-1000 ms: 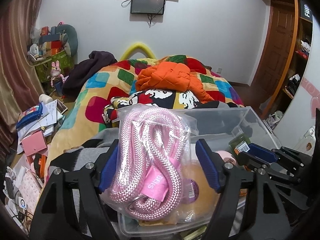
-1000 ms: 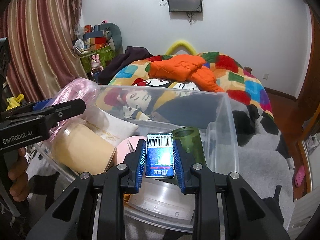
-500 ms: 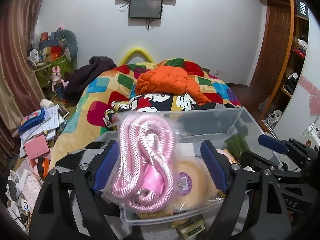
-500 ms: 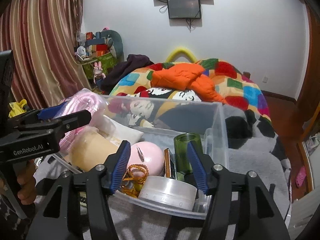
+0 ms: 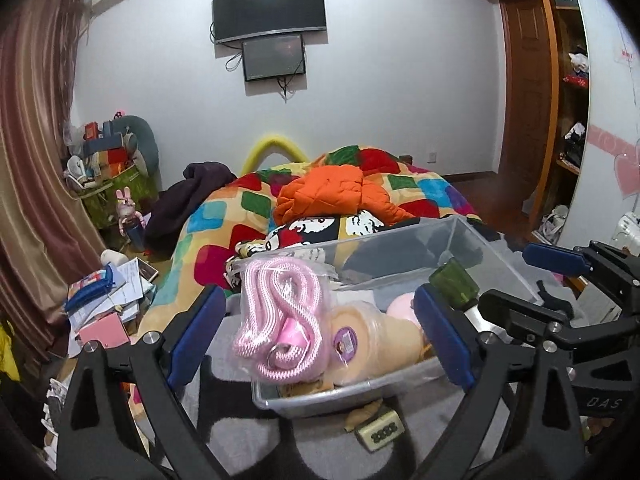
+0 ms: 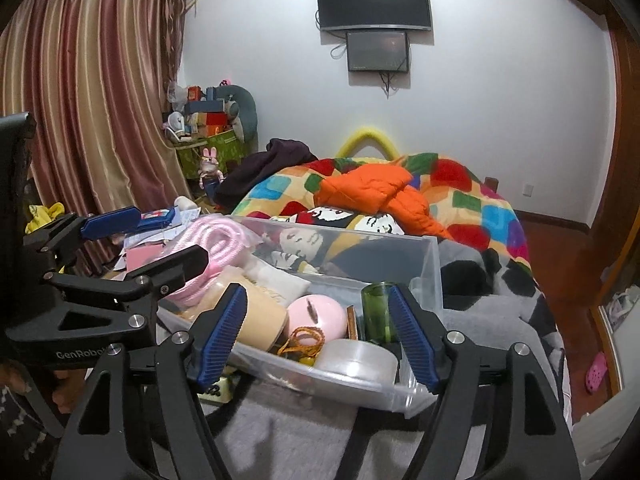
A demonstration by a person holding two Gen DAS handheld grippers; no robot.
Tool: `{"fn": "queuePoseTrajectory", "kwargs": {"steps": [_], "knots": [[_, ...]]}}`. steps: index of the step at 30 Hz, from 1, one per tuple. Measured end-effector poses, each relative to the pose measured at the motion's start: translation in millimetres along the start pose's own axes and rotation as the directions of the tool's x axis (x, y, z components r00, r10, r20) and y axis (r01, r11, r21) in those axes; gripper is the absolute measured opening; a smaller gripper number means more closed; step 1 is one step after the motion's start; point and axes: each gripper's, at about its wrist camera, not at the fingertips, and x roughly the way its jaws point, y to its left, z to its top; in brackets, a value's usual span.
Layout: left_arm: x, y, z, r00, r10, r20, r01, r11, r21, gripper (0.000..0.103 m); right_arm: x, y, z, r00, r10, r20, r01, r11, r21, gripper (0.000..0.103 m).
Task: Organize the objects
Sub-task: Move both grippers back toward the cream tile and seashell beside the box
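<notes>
Hand-held gripper (image 5: pixel 316 344) wide; bagged pink rope (image 5: pixel 276 320) coiled.

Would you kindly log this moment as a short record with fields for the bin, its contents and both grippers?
container: clear plastic bin on a grey blanket
contents: bagged pink rope, cream roll, pink round object, green glass, tape roll
left gripper: jaws wide open, empty, rope bag lying between them in the bin
right gripper: jaws wide open, empty, in front of the bin
background: bed with patchwork quilt, orange jacket
</notes>
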Motion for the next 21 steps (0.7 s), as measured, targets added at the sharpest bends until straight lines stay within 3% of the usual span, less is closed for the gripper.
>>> {"fn": "queuePoseTrajectory", "kwargs": {"steps": [11,21], "knots": [[-25,17,-20,0.999,-0.016,-0.028,0.015,0.999,-0.040,0.096,-20,11,-15,1.000,0.024,0.003,-0.024,1.000,0.013,0.070],[-25,36,-44,0.995,-0.005,-0.095,0.000,0.999,-0.053,0.096,-4,30,-40,0.994,0.067,-0.084,-0.066,0.998,0.016,0.070]]}}
